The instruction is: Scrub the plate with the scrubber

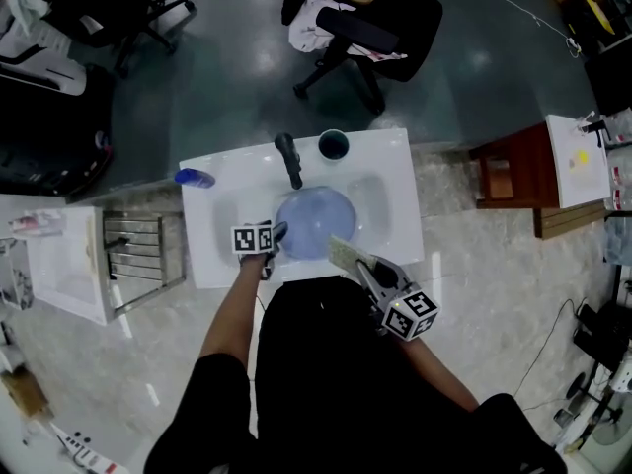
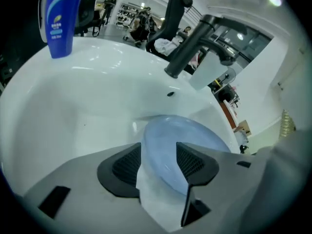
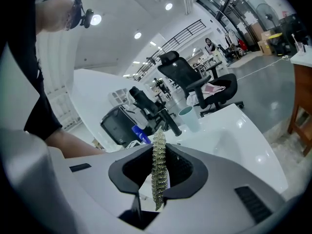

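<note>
A pale blue plate (image 1: 314,220) lies in the basin of the white sink (image 1: 395,215), under the black faucet (image 1: 289,158). My left gripper (image 1: 276,233) reaches down to the plate's left rim. In the left gripper view the left gripper (image 2: 158,157) stands open, with the rim of the plate (image 2: 190,130) between the two jaws and a gap beside it. My right gripper (image 1: 360,263) hovers over the sink's front edge, shut on a flat yellow-green scrubber (image 1: 346,253). In the right gripper view the scrubber (image 3: 159,155) stands on edge between the jaws of the right gripper (image 3: 157,168).
A teal cup (image 1: 334,145) stands behind the basin beside the faucet. A blue bottle (image 1: 195,178) lies at the sink's back left corner. A wire rack (image 1: 138,255) sits left of the sink. Office chairs (image 1: 365,28) stand on the floor beyond.
</note>
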{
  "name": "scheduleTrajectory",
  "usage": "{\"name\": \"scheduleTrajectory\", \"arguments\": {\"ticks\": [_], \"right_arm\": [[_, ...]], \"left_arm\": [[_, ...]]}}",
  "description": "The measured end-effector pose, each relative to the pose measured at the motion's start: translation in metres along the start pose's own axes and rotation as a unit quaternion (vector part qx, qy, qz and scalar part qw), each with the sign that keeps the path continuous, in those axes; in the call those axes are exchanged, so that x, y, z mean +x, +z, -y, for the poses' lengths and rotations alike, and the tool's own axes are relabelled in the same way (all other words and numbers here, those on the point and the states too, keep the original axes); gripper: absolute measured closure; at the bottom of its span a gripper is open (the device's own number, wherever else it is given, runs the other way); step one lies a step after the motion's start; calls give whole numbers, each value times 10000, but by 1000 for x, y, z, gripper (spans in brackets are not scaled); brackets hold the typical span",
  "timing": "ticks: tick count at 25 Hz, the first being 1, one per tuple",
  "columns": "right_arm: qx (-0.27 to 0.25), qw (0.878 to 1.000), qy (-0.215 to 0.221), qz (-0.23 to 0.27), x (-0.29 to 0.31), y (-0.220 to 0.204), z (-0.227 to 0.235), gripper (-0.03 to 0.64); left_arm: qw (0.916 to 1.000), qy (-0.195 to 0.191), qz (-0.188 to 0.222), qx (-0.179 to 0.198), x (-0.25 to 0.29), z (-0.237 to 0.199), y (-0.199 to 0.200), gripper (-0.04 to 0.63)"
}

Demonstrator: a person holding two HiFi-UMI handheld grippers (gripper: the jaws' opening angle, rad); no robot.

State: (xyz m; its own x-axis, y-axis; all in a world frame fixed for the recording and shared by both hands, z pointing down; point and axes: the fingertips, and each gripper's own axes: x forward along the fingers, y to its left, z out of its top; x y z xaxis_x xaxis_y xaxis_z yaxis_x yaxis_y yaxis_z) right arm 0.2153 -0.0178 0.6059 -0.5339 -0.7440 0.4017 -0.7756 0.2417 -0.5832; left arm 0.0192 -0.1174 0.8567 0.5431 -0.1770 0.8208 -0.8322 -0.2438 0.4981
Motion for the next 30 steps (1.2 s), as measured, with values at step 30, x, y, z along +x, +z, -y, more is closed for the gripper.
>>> {"name": "scheduleTrajectory", "arguments": {"ticks": [30], "right_arm": [[232, 9978, -560, 271, 30, 8, 2, 554]], "left_arm": [[9764, -538, -450, -2042, 29, -35, -14, 578]]}}
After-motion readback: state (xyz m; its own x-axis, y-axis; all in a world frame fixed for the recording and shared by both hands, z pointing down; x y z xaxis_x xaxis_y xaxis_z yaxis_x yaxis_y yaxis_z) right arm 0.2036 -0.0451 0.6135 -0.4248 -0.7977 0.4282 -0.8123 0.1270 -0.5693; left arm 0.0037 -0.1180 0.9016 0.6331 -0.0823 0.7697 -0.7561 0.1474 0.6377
